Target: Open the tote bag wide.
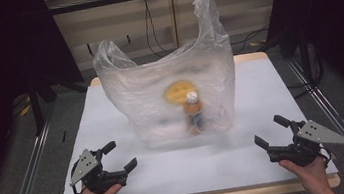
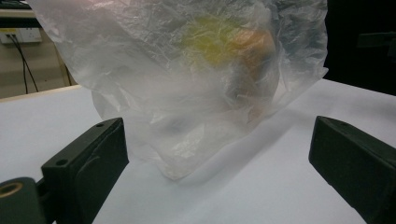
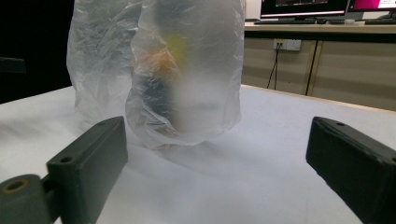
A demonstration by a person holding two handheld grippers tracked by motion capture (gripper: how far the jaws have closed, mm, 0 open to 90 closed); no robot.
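Both grippers, left (image 1: 119,156) and right (image 1: 268,132), hold empty jaws wide, well short of the plastic bag (image 1: 179,91) standing between them

Dim surroundings, soft overall blur
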